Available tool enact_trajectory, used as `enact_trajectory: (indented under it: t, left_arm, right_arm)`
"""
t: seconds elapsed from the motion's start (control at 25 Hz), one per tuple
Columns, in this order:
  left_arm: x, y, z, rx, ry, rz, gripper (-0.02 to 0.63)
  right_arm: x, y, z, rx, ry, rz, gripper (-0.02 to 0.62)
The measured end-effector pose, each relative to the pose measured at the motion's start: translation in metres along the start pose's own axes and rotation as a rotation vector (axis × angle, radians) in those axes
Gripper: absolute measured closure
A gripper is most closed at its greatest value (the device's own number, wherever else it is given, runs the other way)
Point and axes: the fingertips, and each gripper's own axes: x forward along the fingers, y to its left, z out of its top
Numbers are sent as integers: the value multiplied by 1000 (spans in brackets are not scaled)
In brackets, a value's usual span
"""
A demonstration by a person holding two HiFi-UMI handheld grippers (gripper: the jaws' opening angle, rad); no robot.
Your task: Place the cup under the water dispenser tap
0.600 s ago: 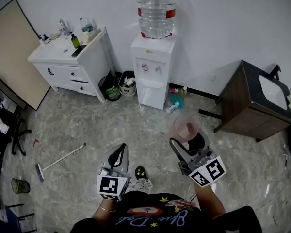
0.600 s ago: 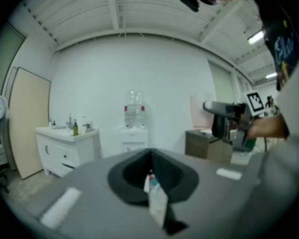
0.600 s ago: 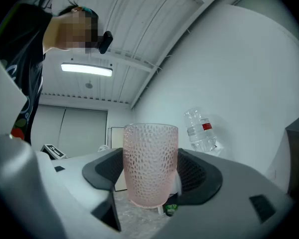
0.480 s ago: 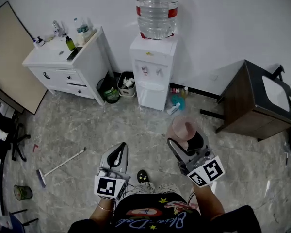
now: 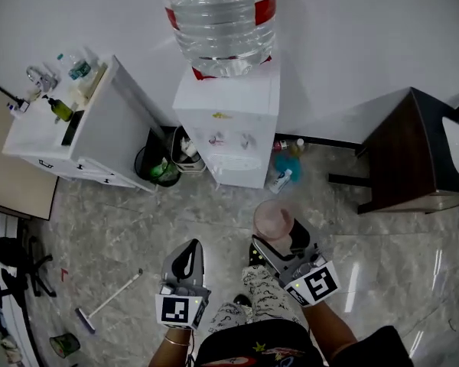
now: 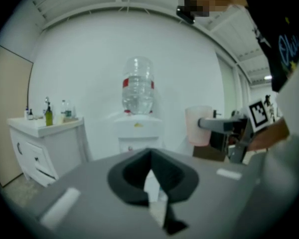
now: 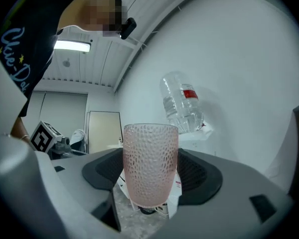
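A pink dimpled cup point(image 7: 150, 163) stands upright between the jaws of my right gripper point(image 7: 150, 180), which is shut on it. In the head view the cup point(image 5: 272, 219) hangs above the floor, a short way in front of the white water dispenser point(image 5: 228, 121), whose two taps point(image 5: 229, 139) sit over a recess. A big clear bottle point(image 5: 220, 21) tops the dispenser. My left gripper point(image 5: 186, 259) is held lower left of the cup with its jaws together and nothing in them. The left gripper view shows the dispenser point(image 6: 137, 131) ahead and the cup point(image 6: 199, 125) at the right.
A white vanity cabinet point(image 5: 76, 128) with bottles stands left of the dispenser, with a bin point(image 5: 157, 167) between them. A dark wooden cabinet point(image 5: 417, 151) stands at the right. Spray bottles point(image 5: 281, 180) lie by the dispenser's base. A broom point(image 5: 107, 304) lies on the marble floor.
The person has walked closer to the dispenser, which now looks larger in every view. The cup has stayed in the right gripper, and the left gripper has kept its pose.
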Motion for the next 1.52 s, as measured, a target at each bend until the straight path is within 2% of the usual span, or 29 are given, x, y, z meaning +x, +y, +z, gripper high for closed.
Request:
enact_trajectory:
  t: [0.12,0.24,0.32,0.4,0.52,0.68,0.76,0.84,1.0,1.32,1.44,1.52]
  left_arm:
    - [78,25,-25,-9,12,6,609]
    - [137,35,-68,26,63,-15,609]
    - [171,39,-96,47,86,-45,609]
    - [202,42,-117,25,76,-81,609]
    - [224,46,-140,-8,64,-109,609]
    - [223,37,-175,93,124,-170,609]
    - [213,33,-196,84,168,-196,609]
    - [210,37,-212,32,199,-188,609]
    - [218,47,-218,-60,220,-169,609]
    - [230,53,-219,-98,220,-171,609]
    - [231,50,-216,-113,220,-170,609]
    - [230,47,-216,-112,225,-177,609]
  right_arm:
    - [62,-57,-54,-51,50,-2,258]
    - [100,-91,-128,-51,147,-15,258]
    - [121,-112,-172,-34,175,-52,258]
    - [142,-134,-210,-54,182,-115,258]
    - [166,-156,-254,-65,166,-189,258]
    - [190,-173,-304,-42,201,-265,258]
    - [197,-179,-317,-45,199,-293,258]
    - [204,-187,-324,-53,184,-323,258]
    - [211,-207,-336,-54,186,-385,258]
    - [220,-215,-358,-130,286,-354,258]
    - [220,-214,-362,-83,319,-346,258]
    - [219,-214,-371,8,337,-334,258]
